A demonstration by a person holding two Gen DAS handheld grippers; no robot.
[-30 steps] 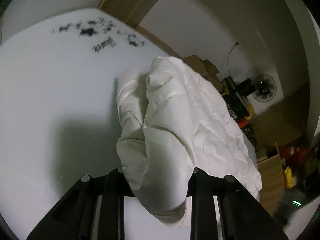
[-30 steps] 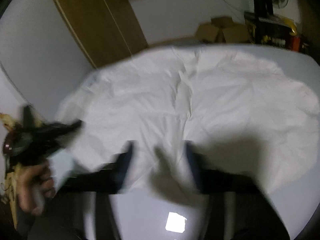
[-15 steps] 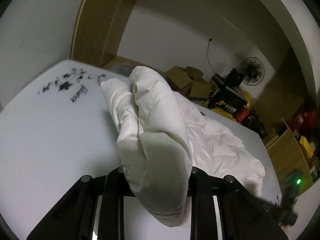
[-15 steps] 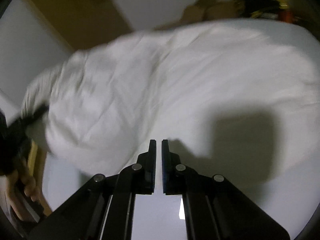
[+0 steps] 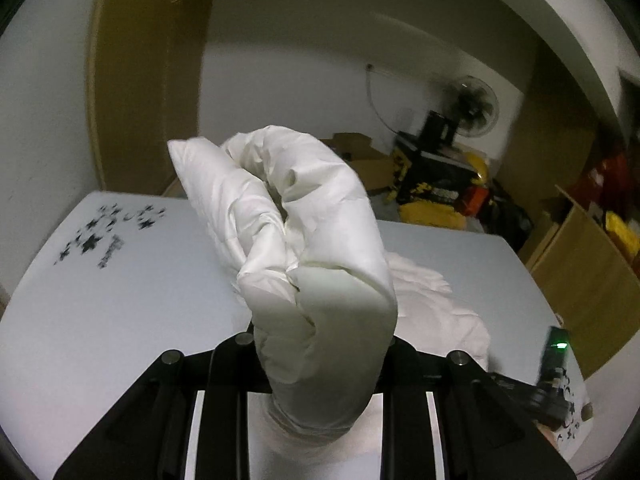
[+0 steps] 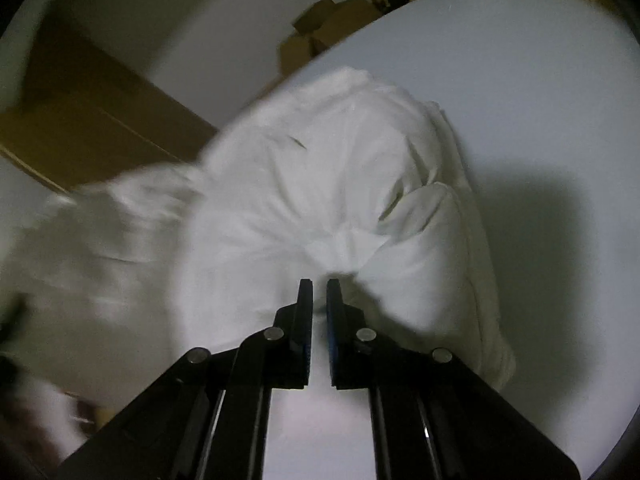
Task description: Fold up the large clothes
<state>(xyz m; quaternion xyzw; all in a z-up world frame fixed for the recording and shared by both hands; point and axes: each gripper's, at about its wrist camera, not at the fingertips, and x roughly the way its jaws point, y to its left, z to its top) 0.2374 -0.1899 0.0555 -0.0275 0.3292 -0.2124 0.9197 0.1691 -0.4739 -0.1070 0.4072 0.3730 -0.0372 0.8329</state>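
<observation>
A large white garment [image 5: 304,248] is bunched up and lifted off the white table [image 5: 120,304]. My left gripper [image 5: 320,344] is shut on a thick wad of it; the cloth hides the fingertips and rises in a roll in front of the camera. The rest of the garment trails down to the table at the right. In the right wrist view the same garment [image 6: 328,184] is gathered into a puckered knot at the tips of my right gripper [image 6: 319,284], which is shut on it. The left part of that view is motion-blurred.
Black star marks [image 5: 108,232] are printed on the table's far left. A wooden door [image 5: 148,80] stands behind. Cardboard boxes [image 5: 360,156], a fan [image 5: 476,108] and yellow and black clutter [image 5: 440,184] fill the back right. The other handheld gripper with a green light [image 5: 556,356] shows at the right.
My left gripper has lifted and tilted up with the bunched garment. My right gripper closed and now pinches the garment, gathering it and pulling it up from lying spread flat.
</observation>
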